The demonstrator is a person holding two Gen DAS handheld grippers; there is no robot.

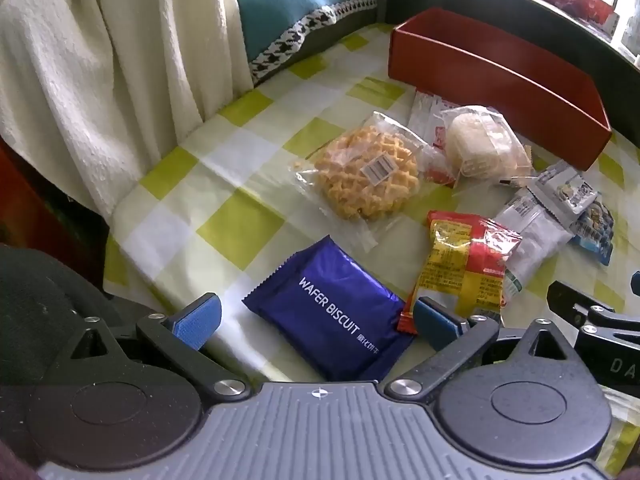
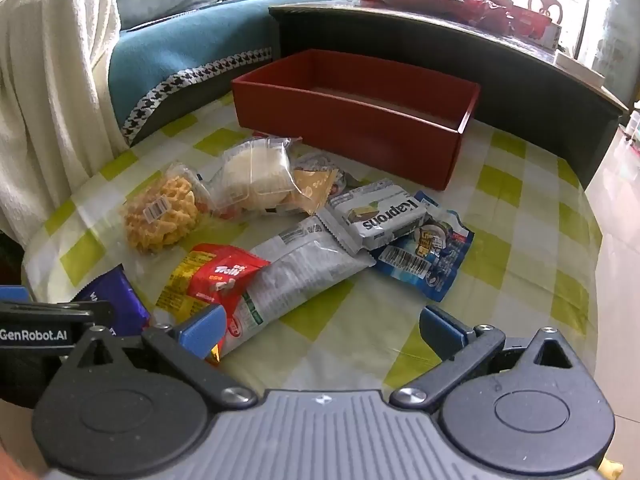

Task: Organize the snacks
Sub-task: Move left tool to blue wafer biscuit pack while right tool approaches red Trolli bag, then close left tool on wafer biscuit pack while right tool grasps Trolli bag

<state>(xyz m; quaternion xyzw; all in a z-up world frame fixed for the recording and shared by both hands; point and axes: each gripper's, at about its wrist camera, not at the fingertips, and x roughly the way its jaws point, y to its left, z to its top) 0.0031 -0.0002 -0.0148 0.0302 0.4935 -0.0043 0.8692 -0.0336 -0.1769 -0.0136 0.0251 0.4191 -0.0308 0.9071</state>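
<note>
Several snack packs lie on a checked tablecloth (image 1: 224, 184) in front of an empty red box (image 2: 352, 116) (image 1: 496, 76). My left gripper (image 1: 316, 320) hangs open over a purple wafer biscuit pack (image 1: 332, 312), its pads either side without touching. A bagged waffle (image 1: 368, 176), a white bun in clear wrap (image 1: 480, 144) and a red-yellow pack (image 1: 464, 264) lie beyond. My right gripper (image 2: 320, 332) is open above the cloth, its left pad beside a long grey pack (image 2: 300, 272). A grey Kaprons pack (image 2: 384, 216) and a blue pack (image 2: 428, 260) lie further off.
A cream blanket (image 1: 92, 80) and a teal cushion with houndstooth trim (image 2: 172, 60) border the table on the left. A dark raised counter (image 2: 480, 64) with red items stands behind the box. Pale floor (image 2: 616, 208) shows past the table's right edge.
</note>
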